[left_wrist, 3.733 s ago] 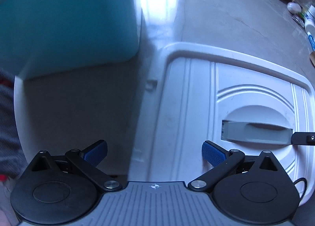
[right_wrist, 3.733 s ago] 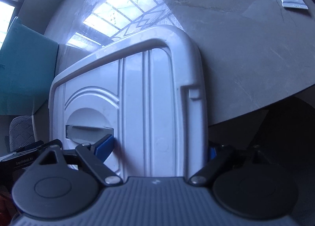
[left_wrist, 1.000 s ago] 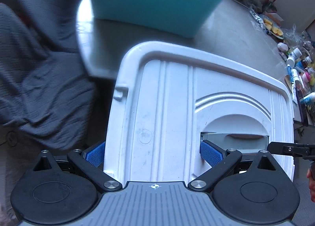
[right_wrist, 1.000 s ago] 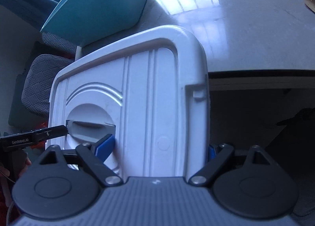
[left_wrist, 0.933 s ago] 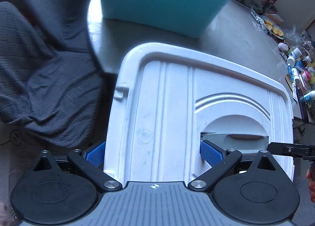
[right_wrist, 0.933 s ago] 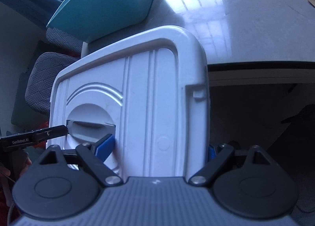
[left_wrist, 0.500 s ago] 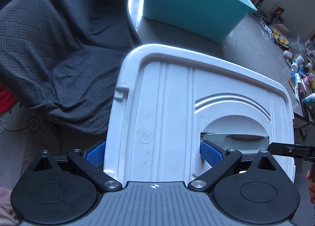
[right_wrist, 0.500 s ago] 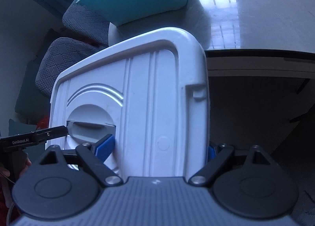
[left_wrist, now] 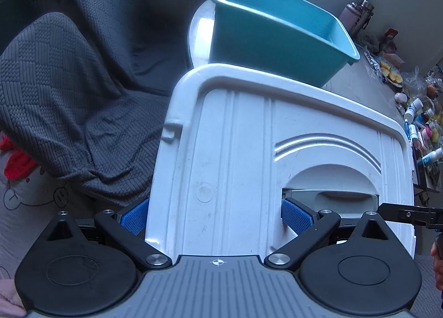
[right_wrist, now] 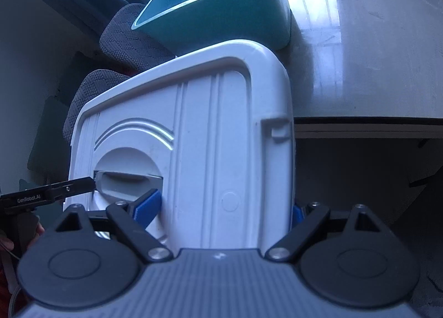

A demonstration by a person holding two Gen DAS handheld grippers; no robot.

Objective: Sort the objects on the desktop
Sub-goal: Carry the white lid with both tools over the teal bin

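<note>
I hold the white lid [left_wrist: 249, 151] off the table [right_wrist: 373, 68], just short of the teal bin [left_wrist: 277, 38]. Left claw [left_wrist: 216, 215] and right claw [right_wrist: 221, 210] each pinch one half. Next move, by my judgement: carry it level over the bin, then lower.

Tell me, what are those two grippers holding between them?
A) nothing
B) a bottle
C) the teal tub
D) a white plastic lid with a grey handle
D: the left gripper and right gripper each clamp a side of the white lid; the teal tub sits apart on the table.
</note>
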